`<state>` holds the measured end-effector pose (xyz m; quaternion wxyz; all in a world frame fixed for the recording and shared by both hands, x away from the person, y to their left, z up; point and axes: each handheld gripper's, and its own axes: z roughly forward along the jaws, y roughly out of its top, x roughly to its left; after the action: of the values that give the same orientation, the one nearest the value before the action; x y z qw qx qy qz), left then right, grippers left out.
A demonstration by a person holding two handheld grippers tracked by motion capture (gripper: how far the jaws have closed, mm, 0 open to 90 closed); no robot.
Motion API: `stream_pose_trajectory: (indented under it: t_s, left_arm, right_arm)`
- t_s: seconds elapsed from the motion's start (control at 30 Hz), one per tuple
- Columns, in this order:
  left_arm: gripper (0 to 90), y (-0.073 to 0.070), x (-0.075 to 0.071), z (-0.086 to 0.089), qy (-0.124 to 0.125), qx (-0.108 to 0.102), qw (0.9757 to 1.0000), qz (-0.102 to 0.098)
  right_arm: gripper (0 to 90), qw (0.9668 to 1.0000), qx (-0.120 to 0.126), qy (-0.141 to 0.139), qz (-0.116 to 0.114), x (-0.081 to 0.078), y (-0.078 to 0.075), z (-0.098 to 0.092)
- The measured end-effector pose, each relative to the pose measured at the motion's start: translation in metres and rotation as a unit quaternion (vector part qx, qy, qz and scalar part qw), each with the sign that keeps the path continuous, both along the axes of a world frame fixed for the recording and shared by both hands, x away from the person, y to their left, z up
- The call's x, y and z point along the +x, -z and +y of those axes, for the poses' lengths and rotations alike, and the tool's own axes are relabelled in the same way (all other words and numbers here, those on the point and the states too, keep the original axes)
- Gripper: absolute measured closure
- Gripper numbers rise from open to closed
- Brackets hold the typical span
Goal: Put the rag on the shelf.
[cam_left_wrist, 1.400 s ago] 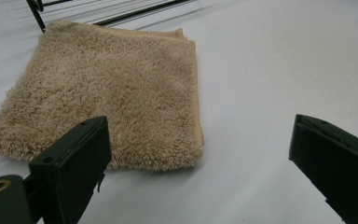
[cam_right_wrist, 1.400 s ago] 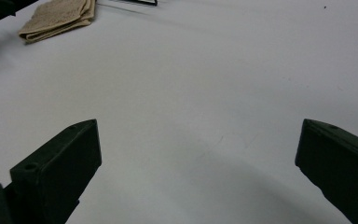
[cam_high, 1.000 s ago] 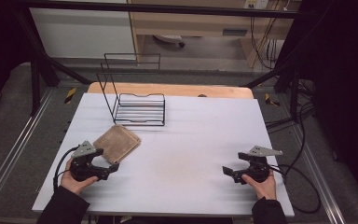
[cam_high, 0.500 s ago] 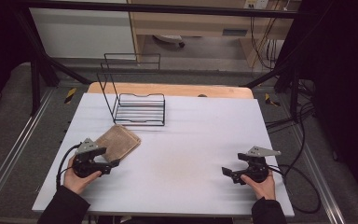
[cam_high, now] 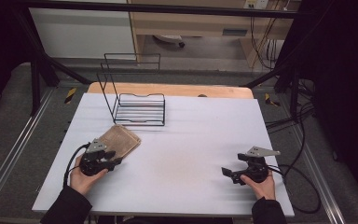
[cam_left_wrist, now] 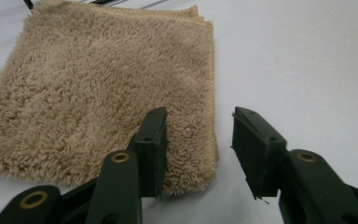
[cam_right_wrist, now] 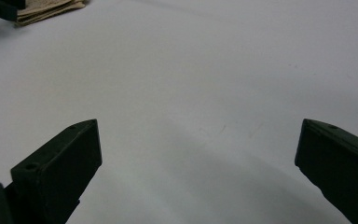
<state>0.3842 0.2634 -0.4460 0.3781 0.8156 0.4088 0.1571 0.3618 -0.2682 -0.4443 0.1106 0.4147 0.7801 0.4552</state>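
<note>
White and bare over most of its face, the worktop stands on a wooden board inside a dark frame, with grey floor around it. Taking the black wire rack at the far left part of the worktop as landmark, a folded tan towel lies flat just on the near side of the rack, close to its front edge but apart from it. The left hand-held gripper sits at the towel's near corner, on the side away from the rack, held low by the person's left hand. In the left gripper view its jaws have just been closing: one jaw lies over the fluffy pile of the towel near its right hem, the other stands beside that hem over bare worktop, so the towel's edge is between them with a gap still showing; the pads do not yet press it. The right hand-held gripper rests well away from the rack, toward the near right corner of the worktop, in the person's right hand. Its jaws stand wide apart over bare white surface, holding nothing.
</note>
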Motion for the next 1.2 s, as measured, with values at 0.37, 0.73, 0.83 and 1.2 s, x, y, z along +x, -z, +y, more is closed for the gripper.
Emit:
stream_pose_trajectory:
  t_s: [0.37,0.73,0.83,1.2]
  left_arm:
    - [70.4,0.003,0.001,-0.002,-0.013,0.009,0.9999,-0.002]
    - [84.8,0.002,0.003,-0.003,-0.021,0.014,0.9997,0.005]
    - [85.9,0.000,0.002,-0.002,-0.019,0.016,0.9997,0.005]
    - [86.7,-0.010,-0.011,0.009,-0.001,0.026,0.9996,0.008]
  right_arm:
    - [1.1,1.0000,-0.002,0.000,0.000,0.000,0.000,0.000]
    - [1.3,1.0000,0.000,0.003,0.000,0.000,-0.001,0.000]
    - [1.4,1.0000,-0.001,0.002,0.000,0.000,-0.001,0.000]
    - [1.5,1.0000,0.000,0.002,0.002,-0.001,-0.001,0.000]
